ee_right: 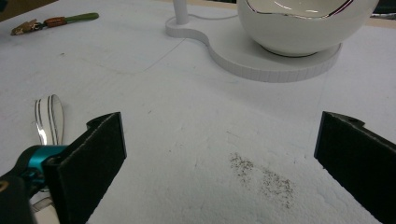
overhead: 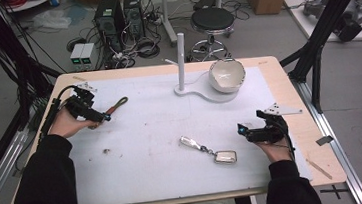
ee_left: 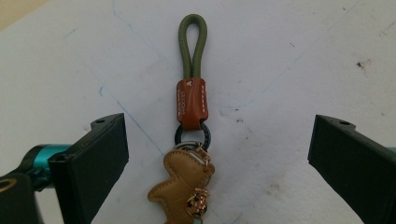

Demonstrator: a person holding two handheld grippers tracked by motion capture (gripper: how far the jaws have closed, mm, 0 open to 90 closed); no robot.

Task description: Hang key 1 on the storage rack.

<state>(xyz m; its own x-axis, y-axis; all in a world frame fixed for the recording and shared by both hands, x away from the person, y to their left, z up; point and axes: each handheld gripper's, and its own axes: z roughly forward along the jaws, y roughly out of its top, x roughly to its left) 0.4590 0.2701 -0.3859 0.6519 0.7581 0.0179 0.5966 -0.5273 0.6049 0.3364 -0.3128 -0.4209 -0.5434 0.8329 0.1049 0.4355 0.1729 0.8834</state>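
Note:
A keychain (ee_left: 191,105) with a green cord loop, a brown leather tab, a black ring and a tan leather charm lies flat on the white sheet. My left gripper (ee_left: 219,135) is open, one jaw on each side of the charm end, neither touching it. From above, this keychain (overhead: 118,105) sits at the far left, just past the left gripper (overhead: 103,117). A silver keychain (overhead: 209,150) with a rectangular tag lies near the front centre. My right gripper (overhead: 242,129) is open just right of it, holding nothing. The silver loop (ee_right: 48,118) shows by the right gripper's (ee_right: 223,126) left jaw.
A white bowl (overhead: 226,74) rests on a white stand base (overhead: 194,89) with an upright pole (overhead: 180,57) at the back centre. The white sheet (overhead: 147,135) covers most of the wooden table. Dark specks (ee_right: 264,177) lie on the sheet between the right jaws.

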